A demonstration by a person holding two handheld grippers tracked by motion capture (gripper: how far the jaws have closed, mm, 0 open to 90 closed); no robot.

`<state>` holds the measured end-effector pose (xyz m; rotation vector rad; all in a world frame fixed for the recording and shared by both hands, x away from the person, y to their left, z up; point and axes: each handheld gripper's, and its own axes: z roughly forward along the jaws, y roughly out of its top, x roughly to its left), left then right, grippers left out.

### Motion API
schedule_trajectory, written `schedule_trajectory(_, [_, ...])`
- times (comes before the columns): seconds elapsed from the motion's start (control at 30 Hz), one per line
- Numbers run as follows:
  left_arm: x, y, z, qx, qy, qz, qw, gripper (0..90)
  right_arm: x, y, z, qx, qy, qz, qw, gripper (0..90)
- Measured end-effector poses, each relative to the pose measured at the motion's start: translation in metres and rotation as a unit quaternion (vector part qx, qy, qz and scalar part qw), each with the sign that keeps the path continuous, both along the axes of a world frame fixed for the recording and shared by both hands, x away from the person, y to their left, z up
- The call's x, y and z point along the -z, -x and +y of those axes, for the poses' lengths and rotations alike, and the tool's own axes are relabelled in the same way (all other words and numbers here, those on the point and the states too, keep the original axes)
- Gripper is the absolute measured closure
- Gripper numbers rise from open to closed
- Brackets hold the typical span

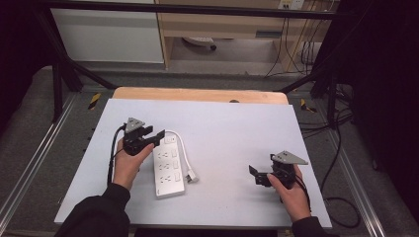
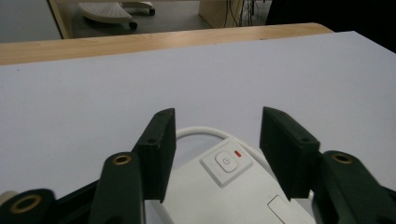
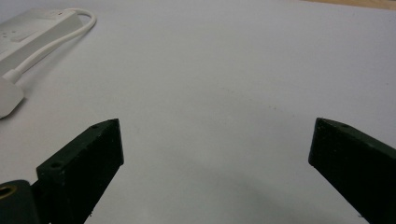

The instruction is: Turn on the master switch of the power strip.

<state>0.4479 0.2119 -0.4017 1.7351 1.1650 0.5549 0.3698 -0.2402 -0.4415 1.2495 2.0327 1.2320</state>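
A white power strip point(image 1: 168, 170) lies flat on the white tabletop point(image 1: 232, 128), left of centre. Its white cable point(image 1: 183, 148) loops from the far end back to a plug point(image 1: 191, 176) beside it. My left gripper point(image 1: 154, 136) hovers at the strip's far end, open. In the left gripper view point(image 2: 219, 116) its jaws straddle the end with the power button point(image 2: 226, 162) and a small red mark, without touching it. My right gripper point(image 1: 255, 176) stands wide open over bare table at the front right point(image 3: 217, 128), holding nothing. The strip point(image 3: 32, 28) and plug point(image 3: 7, 95) lie off to its left.
A wooden edge point(image 1: 197, 94) runs along the table's far side. Beyond it are a black frame point(image 1: 74, 74), cabinets and hanging cables point(image 1: 291, 49). More cables trail on the floor at the right point(image 1: 341, 207).
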Motion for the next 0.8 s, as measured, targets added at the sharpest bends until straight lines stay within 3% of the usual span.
schedule_trajectory(0.27, [0.009,-0.008,-0.006,0.011,0.003,0.017,0.9998,62.3,0.000,0.000,0.000,-0.002,0.001,0.002,1.0000,3.7])
schedule_trajectory(0.8, [0.013,-0.012,-0.021,0.030,0.004,0.019,0.9994,82.7,0.001,-0.002,0.001,-0.006,0.003,0.006,1.0000,3.7])
